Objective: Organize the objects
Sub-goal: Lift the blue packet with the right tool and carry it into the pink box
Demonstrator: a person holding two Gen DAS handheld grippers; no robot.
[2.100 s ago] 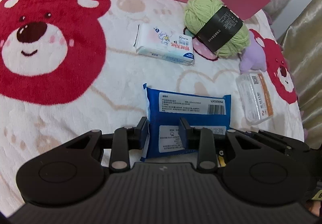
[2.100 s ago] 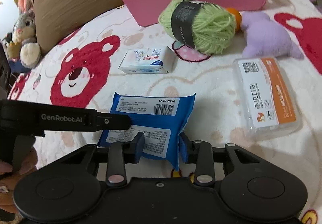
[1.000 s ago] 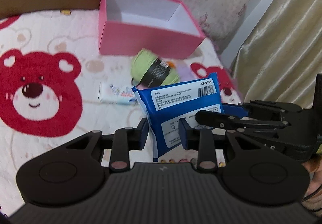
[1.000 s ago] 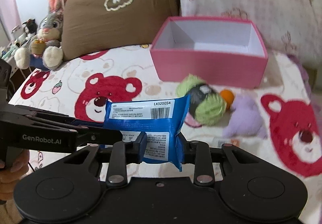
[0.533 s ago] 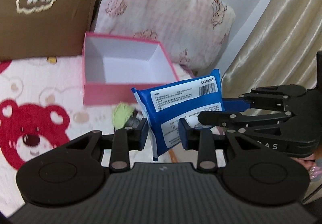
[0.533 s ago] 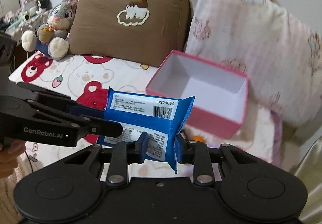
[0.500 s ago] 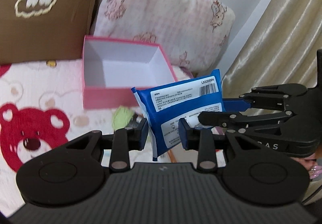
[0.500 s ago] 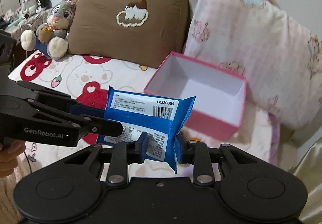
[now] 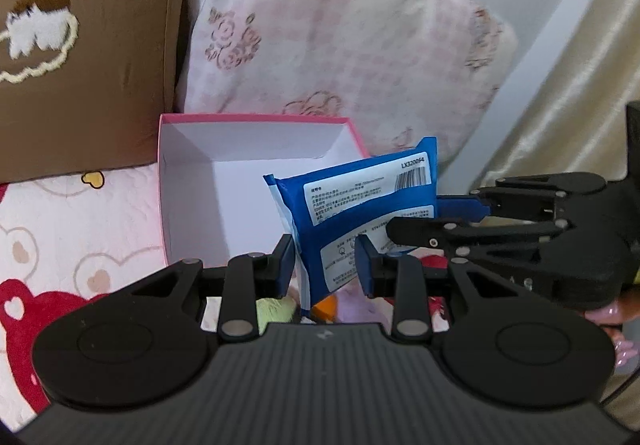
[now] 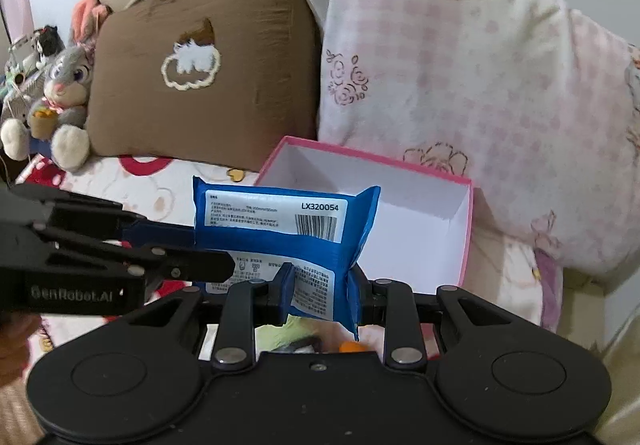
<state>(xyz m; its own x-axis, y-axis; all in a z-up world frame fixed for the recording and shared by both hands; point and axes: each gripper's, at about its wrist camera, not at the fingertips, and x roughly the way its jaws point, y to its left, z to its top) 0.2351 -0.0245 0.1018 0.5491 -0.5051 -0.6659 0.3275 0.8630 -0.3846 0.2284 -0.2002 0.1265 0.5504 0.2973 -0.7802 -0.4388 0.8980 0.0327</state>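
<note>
Both grippers hold one blue wipes packet in the air, at opposite ends. My left gripper is shut on its near end; my right gripper is shut on its other end. The open pink box with a white inside lies just beyond and partly below the packet, also in the right wrist view. The box inside shows nothing in it. Green yarn and an orange object peek out below the packet.
A brown pillow and a pink checked pillow stand behind the box. A grey rabbit plush sits at far left. A beige curtain hangs at right. The bear-print blanket covers the bed.
Both grippers have carried the packet up off the blanket and forward toward the pink box, which now looms larger and closer. The other items have dropped below view.
</note>
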